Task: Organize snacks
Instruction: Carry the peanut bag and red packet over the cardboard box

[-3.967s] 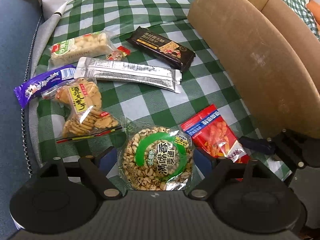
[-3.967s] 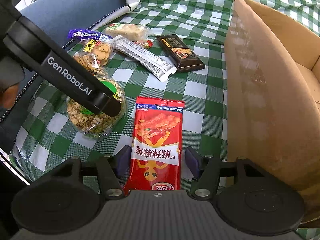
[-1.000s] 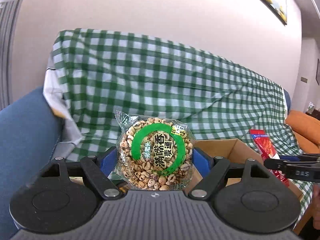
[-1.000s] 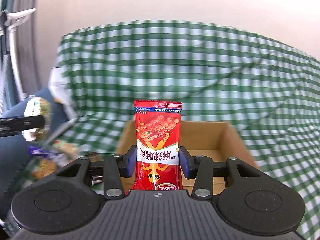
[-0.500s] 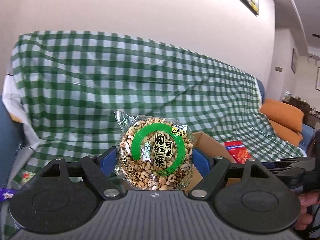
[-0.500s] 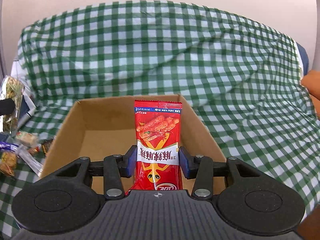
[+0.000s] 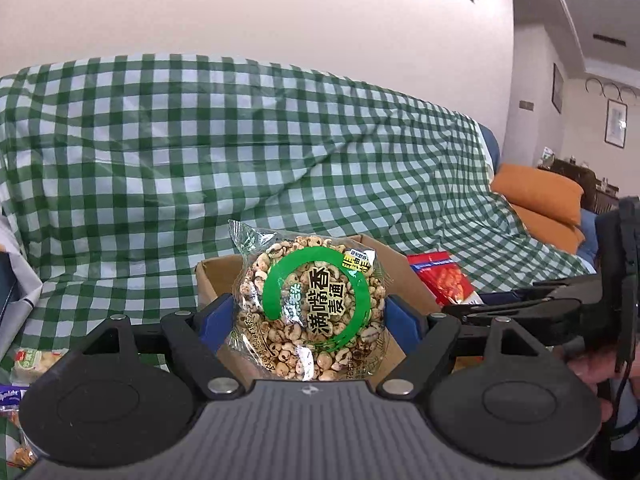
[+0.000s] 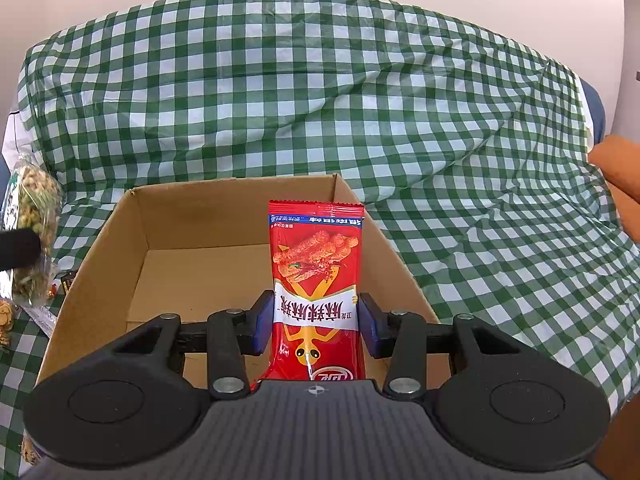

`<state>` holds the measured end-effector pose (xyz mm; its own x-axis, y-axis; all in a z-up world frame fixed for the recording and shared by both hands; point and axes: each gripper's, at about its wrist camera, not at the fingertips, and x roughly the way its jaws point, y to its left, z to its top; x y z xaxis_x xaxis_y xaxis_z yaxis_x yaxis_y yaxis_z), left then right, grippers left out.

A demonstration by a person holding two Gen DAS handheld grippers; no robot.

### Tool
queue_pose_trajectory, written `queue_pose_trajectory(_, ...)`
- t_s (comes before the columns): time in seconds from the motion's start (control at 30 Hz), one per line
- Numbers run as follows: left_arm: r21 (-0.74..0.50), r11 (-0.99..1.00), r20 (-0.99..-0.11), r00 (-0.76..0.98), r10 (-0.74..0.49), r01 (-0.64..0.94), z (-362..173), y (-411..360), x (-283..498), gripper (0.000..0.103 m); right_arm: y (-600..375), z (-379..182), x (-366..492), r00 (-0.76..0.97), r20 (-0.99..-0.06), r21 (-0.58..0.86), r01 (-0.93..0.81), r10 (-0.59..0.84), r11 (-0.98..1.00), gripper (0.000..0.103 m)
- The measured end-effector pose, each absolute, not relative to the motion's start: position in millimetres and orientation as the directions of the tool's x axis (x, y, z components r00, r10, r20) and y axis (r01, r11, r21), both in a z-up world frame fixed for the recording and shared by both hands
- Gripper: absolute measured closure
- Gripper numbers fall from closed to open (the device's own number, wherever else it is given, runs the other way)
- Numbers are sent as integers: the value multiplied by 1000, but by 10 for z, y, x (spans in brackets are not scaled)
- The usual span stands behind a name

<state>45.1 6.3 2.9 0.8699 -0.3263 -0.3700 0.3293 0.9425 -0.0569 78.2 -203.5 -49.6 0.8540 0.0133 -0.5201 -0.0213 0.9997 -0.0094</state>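
Backdrop: green checked cloth (image 8: 360, 92) over a sofa.
Left gripper (image 7: 308, 316): tilted slightly down, clamping round puffed-grain pack (image 7: 312, 308) between its fingers.
Right gripper (image 8: 316, 320): angled down, pinching red snack packet (image 8: 316, 280), apparently above cardboard box (image 8: 120, 240).

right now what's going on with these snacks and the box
A person is sorting snacks with a handheld gripper in each hand. The left gripper is clamped on a round bag of puffed grain snack. The right gripper grips a red snack packet upright over the open cardboard box, whose visible floor is bare. Neither snack is released yet. A few other snacks lie on the green checked cloth beside the box.
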Motion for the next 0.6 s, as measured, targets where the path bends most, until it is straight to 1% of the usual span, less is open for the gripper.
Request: queue_pose_trajectory(0.6,-18,925,-377,854,-359,381,-28,-75,410,19,-2023,-474,798,852,-523,-16,-33,20,999,57)
